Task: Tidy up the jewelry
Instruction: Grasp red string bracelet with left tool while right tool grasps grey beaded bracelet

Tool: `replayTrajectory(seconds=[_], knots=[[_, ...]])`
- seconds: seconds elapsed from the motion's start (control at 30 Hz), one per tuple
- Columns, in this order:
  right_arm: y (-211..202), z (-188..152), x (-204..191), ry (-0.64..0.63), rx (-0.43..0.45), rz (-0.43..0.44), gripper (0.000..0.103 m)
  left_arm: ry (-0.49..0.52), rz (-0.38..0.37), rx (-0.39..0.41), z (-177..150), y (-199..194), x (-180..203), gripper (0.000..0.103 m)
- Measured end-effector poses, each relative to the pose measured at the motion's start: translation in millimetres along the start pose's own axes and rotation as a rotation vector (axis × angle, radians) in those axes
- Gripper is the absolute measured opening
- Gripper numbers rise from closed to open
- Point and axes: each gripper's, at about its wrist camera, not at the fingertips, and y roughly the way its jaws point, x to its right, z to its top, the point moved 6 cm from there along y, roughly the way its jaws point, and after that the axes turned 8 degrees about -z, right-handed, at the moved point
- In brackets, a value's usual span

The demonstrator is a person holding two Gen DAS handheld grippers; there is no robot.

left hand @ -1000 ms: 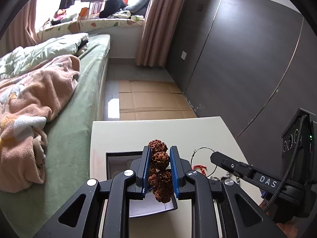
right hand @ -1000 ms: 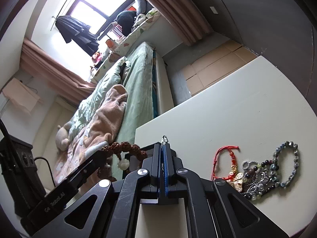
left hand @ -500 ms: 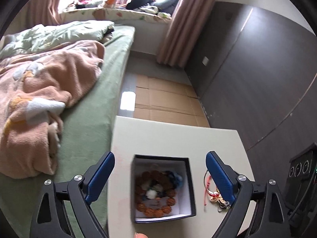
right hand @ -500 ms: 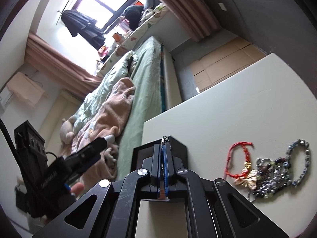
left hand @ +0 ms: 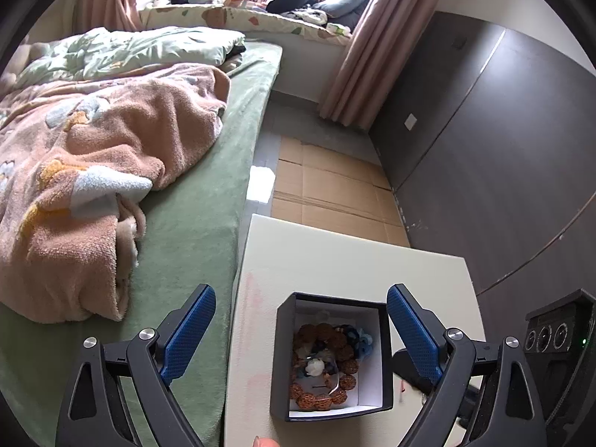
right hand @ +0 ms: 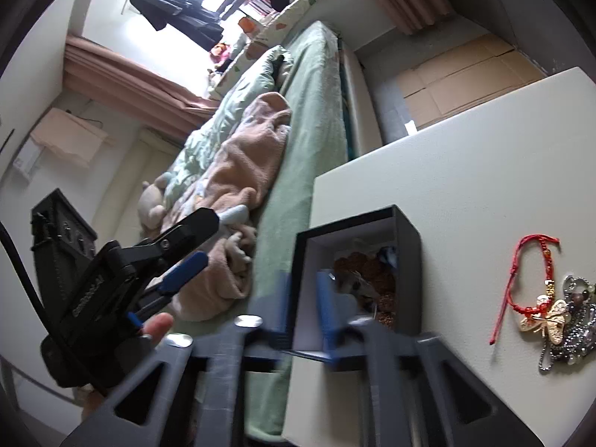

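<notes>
Left gripper [left hand: 298, 329] released above box [left hand: 385, 354]; right gripper [right hand: 301, 307] opening, empty.

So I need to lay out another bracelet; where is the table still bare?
The far half of the table, beyond the black box, is bare, as is the strip between the box and the red cord bracelet. It is crowded at the jewelry heap and inside the box.

- Left hand-held gripper [left hand: 301, 329]: tilted downward, blue-padded fingers [left hand: 188, 329] spread wide apart, nothing between them.
- Right hand-held gripper [right hand: 303, 307]: blurred, jaws opening, nothing clamped.
- A hand [right hand: 158, 329] grips the left tool's body at 8 o'clock in the right wrist view.
</notes>
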Motion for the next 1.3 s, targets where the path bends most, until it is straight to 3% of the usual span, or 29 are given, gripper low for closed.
replayTrajectory(seconds=[0.03, 0.1, 0.2, 0.53, 0.93, 1.0, 1.13, 1.3], knots=[[-3, 1, 3, 0.009, 0.016, -0.014, 0.057, 0.005, -0.002, -0.003, -1, 1, 2, 0.093], [-13, 4, 11, 0.034, 0.05, -0.025, 0.061, 0.013, -0.006, -0.007, -2, 2, 6, 0.093], [-27, 9, 23, 0.062, 0.075, -0.032, 0.061, 0.035, -0.007, -0.011, -4, 4, 15, 0.093], [-82, 22, 89, 0.177, 0.153, -0.171, 0.061, 0.086, -0.044, -0.044, -15, 20, 54, 0.093], [-105, 15, 153, 0.331, 0.12, -0.274, 0.061, 0.24, -0.119, -0.133, -47, 53, 117, 0.092], [-108, 13, 162, 0.357, 0.117, -0.287, 0.061, 0.271, -0.124, -0.152, -55, 60, 128, 0.087], [-113, 11, 179, 0.423, 0.123, -0.284, 0.061, 0.308, -0.134, -0.236, -74, 79, 146, 0.066], [-116, 8, 197, 0.45, 0.126, -0.387, 0.055, 0.299, -0.145, -0.322, -96, 103, 158, 0.047]])
